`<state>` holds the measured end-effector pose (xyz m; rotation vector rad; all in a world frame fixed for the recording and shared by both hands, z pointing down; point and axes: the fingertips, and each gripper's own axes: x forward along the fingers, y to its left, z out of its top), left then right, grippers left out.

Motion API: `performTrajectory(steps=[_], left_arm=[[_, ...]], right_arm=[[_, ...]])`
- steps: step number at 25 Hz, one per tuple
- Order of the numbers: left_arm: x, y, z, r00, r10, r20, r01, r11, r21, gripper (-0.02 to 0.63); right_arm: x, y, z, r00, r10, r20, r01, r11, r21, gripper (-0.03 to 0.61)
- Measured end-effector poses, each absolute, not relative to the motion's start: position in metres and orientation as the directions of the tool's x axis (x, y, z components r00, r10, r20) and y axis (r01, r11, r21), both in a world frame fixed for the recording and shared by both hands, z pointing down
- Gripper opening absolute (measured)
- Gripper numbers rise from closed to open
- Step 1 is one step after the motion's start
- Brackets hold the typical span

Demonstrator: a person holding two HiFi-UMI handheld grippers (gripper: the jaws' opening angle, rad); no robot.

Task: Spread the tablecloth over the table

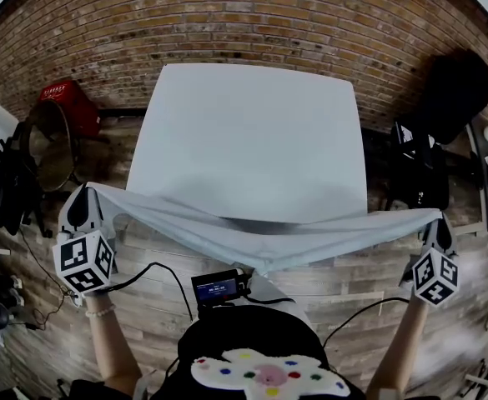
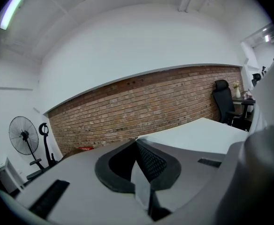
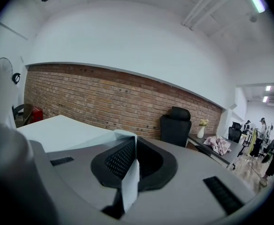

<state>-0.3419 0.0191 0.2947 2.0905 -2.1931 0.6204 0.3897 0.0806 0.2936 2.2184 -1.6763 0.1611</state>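
Note:
A pale grey tablecloth (image 1: 260, 242) hangs stretched between my two grippers, sagging in the middle over the near edge of the white square table (image 1: 252, 132). My left gripper (image 1: 87, 197) is shut on the cloth's left corner, just off the table's near left corner. My right gripper (image 1: 433, 225) is shut on the right corner, beyond the table's near right corner. In the left gripper view a strip of cloth (image 2: 141, 184) is pinched between the shut jaws. In the right gripper view the cloth (image 3: 130, 179) is likewise clamped, with the table (image 3: 57, 128) to the left.
A brick wall (image 1: 252, 23) runs behind the table. A black office chair (image 1: 444, 98) and a desk (image 3: 211, 149) stand at the right. A red crate (image 1: 70, 102) and a floor fan (image 2: 23, 135) stand at the left. The floor is wooden planks (image 1: 344, 282).

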Motion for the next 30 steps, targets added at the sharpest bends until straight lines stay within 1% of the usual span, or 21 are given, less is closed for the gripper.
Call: performTrajectory(steps=[12, 17, 22, 30], left_arm=[[-0.393, 0.019, 0.277, -0.234, -0.934, 0.27, -0.949, 0.158, -0.274, 0.014], [-0.406, 0.01, 0.26, -0.287, -0.929, 0.235, -0.924, 0.204, -0.323, 0.014], [-0.414, -0.012, 0.24, -0.305, -0.934, 0.184, -0.913, 0.232, -0.336, 0.014], [-0.417, -0.045, 0.214, -0.344, -0.932, 0.116, -0.9, 0.292, -0.324, 0.014]], right_arm=[[0.458, 0.08, 0.281, 0.382, -0.883, 0.273, -0.919, -0.332, 0.213, 0.032], [0.477, 0.074, 0.274, 0.392, -0.883, 0.258, -0.915, -0.345, 0.211, 0.032], [0.482, 0.056, 0.27, 0.354, -0.902, 0.248, -0.926, -0.3, 0.231, 0.032], [0.471, 0.017, 0.271, 0.247, -0.937, 0.248, -0.951, -0.184, 0.25, 0.032]])
